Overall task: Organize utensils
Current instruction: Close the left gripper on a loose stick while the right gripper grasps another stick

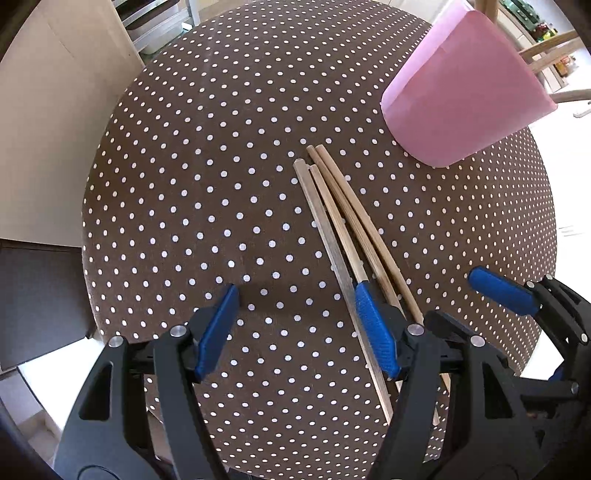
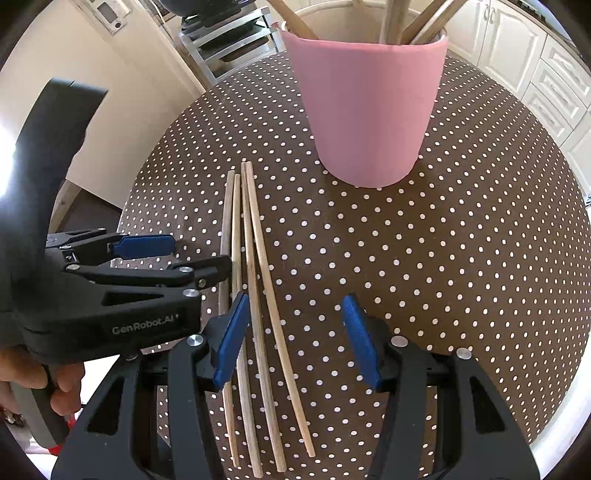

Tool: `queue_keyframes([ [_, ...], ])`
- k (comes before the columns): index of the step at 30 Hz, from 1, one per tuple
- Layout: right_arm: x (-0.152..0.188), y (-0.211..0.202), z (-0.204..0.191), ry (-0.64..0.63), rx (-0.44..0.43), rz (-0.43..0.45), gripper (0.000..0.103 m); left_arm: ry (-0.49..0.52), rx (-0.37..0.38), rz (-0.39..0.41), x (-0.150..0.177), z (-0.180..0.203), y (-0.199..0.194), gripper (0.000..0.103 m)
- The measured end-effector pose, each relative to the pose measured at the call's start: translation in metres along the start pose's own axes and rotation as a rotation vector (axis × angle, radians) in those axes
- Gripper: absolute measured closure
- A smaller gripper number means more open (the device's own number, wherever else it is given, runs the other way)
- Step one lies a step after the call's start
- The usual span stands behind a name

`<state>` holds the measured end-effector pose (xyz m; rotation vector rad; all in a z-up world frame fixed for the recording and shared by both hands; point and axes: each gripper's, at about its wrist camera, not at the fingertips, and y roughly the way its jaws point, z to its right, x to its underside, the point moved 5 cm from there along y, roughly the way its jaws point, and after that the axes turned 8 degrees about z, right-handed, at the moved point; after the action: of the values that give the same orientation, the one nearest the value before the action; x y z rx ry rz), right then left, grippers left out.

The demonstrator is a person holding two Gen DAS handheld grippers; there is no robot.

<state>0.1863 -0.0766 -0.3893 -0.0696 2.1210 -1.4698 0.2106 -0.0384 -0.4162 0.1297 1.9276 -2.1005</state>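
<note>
Our right gripper [image 2: 295, 339] stands open over four chopsticks [image 2: 255, 295] lying on the table [image 2: 443, 258]; our left gripper [image 1: 295, 328], also open, grips nothing. Ahead, the pink cup [image 2: 365, 107] already holds utensils; these four remain.

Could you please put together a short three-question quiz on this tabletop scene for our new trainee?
1. How many chopsticks lie on the dotted tablecloth?
2. True or false: the pink cup lies tipped on its side.
3. Which gripper has chopsticks between its open jaws: A) left gripper, B) right gripper, C) neither?

Key
1. Four, side by side, in front of the cup.
2. False. It stands upright, with wooden utensils sticking out of its top.
3. B. Two sticks pass between its pads, untouched as far as can be seen. The left gripper's open jaws have only cloth between them.
</note>
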Motion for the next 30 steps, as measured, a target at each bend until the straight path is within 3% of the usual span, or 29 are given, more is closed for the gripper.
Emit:
queue_keyframes([
  [10,0.000,0.001,0.008,-0.024,0.001,-0.009,0.052,0.007,0.000,-0.020,-0.005,0.002,0.006,0.038],
  [12,0.000,0.005,0.007,-0.032,0.000,-0.015,0.052,0.007,-0.004,-0.031,-0.007,-0.013,0.003,0.038],
  [16,0.000,0.009,0.003,-0.080,0.016,-0.022,0.053,0.076,-0.080,-0.063,-0.020,-0.007,0.012,0.039],
  [18,-0.001,0.010,0.003,-0.087,0.013,-0.024,0.054,0.071,-0.083,-0.068,-0.026,-0.003,0.012,0.041],
  [23,-0.005,0.014,-0.001,-0.108,0.003,-0.030,0.059,0.043,-0.072,-0.063,-0.035,-0.014,0.009,0.067],
  [30,-0.014,0.027,-0.021,-0.189,0.012,-0.046,0.069,0.029,-0.058,-0.066,-0.044,-0.024,0.012,0.077],
])
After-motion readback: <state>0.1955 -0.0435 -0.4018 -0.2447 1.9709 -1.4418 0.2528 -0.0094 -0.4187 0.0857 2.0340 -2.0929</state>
